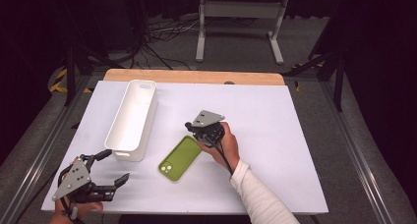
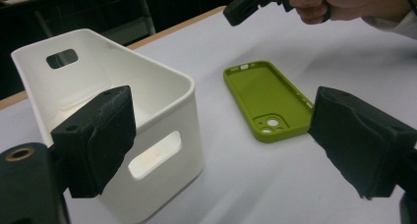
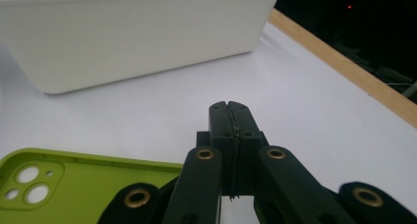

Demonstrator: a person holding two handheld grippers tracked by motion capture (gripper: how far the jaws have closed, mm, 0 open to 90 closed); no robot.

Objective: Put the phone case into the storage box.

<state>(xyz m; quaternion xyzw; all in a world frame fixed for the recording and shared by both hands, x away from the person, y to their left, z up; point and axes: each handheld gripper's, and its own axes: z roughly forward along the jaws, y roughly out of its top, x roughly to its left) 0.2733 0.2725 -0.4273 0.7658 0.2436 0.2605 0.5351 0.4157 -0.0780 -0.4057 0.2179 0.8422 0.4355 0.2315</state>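
A long white plastic bin point(image 1: 132, 120) with handle slots lies on the white table sheet point(image 1: 275, 135), running toward twelve o'clock. At its four o'clock, close but apart, a lime-green soft phone case point(image 1: 180, 157) lies inside-up. The right gripper point(image 1: 193, 127) hovers at the case's one o'clock end, jaws pressed together with nothing between them. The left gripper point(image 1: 117, 166) sits at the bin's seven o'clock near the front edge, jaws wide and empty. Bare sheet spreads from the case toward three o'clock, up to the wooden strip point(image 1: 196, 76) along the far edge.
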